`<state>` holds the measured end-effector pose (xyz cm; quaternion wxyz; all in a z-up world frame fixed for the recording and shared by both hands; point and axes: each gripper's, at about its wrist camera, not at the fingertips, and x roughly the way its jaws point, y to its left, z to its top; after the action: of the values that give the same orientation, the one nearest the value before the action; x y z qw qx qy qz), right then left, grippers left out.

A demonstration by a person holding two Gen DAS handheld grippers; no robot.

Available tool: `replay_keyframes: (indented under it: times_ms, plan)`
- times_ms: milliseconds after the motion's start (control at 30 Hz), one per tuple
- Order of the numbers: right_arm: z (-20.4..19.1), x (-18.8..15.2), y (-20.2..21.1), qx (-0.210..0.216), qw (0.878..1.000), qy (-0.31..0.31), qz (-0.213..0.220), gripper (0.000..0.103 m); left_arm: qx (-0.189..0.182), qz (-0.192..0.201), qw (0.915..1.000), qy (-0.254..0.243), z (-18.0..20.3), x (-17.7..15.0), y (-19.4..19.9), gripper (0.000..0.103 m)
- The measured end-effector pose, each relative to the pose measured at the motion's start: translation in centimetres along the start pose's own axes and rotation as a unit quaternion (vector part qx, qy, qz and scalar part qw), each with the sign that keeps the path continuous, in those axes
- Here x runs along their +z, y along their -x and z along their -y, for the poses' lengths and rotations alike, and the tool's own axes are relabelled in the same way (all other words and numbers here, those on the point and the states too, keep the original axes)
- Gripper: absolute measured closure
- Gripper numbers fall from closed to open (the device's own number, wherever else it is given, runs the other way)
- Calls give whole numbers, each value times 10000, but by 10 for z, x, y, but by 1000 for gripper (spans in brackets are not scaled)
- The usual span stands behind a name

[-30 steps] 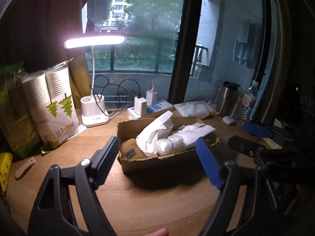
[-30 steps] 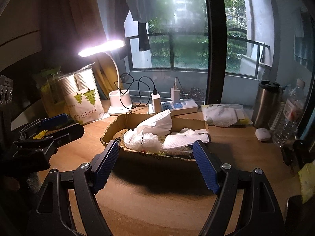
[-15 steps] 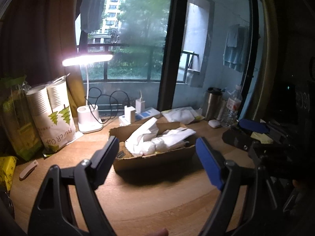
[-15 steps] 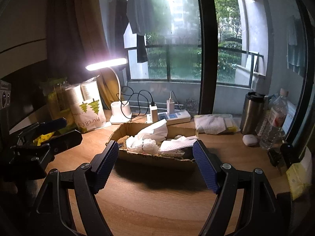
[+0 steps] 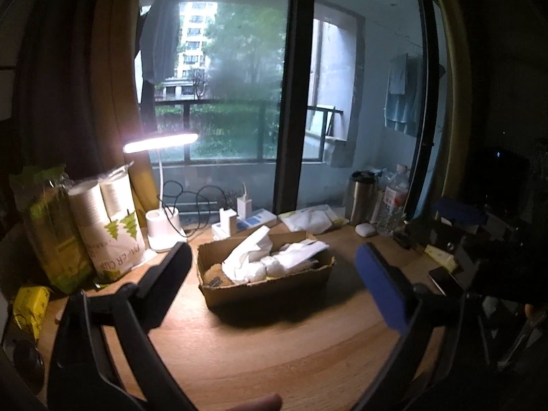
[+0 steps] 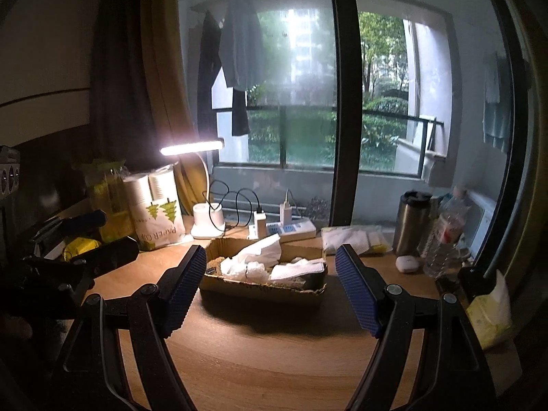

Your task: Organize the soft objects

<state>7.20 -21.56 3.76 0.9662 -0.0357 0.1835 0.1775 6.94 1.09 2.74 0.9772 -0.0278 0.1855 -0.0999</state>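
Jaws of the left gripper (image 5: 274, 281) and right gripper (image 6: 270, 289) gape wide, holding nothing. At frame centre in both views, a box (image 5: 270, 286) sits on the worktop (image 5: 274, 352), white cloths (image 5: 270, 257) heaped inside. Left of it stands a lamp (image 6: 205, 185); right, a flask (image 6: 409, 224).

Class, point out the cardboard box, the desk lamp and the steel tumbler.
cardboard box (image 6: 260, 289), right wrist view, front wall.
desk lamp (image 6: 191, 146), right wrist view, lit bar.
steel tumbler (image 6: 409, 227), right wrist view, body.
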Motion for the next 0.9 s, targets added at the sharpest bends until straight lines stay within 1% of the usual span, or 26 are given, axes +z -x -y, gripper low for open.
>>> replay_keyframes:
  times_ms: [133,267,400,567,700,900]
  plan:
    - [0,7,19,-49,9999,0,134,23,21,157,9999,3,4,7,14,5]
    - [-1,18,41,-156,9992,2,366,23,116,389,9992,-69,9,19,29,5]
    - [-2,26,51,-270,9985,109,469,23,80,645,9977,-194,15,32,42,5]
    - [-3,35,61,-331,9973,151,640,23,171,873,9954,-345,23,43,53,5]
    - [-1,39,63,-385,9965,162,724,23,208,911,9949,-369,26,45,54,5]
    - [1,37,60,-436,9963,166,719,23,224,919,9950,-315,22,46,53,5]
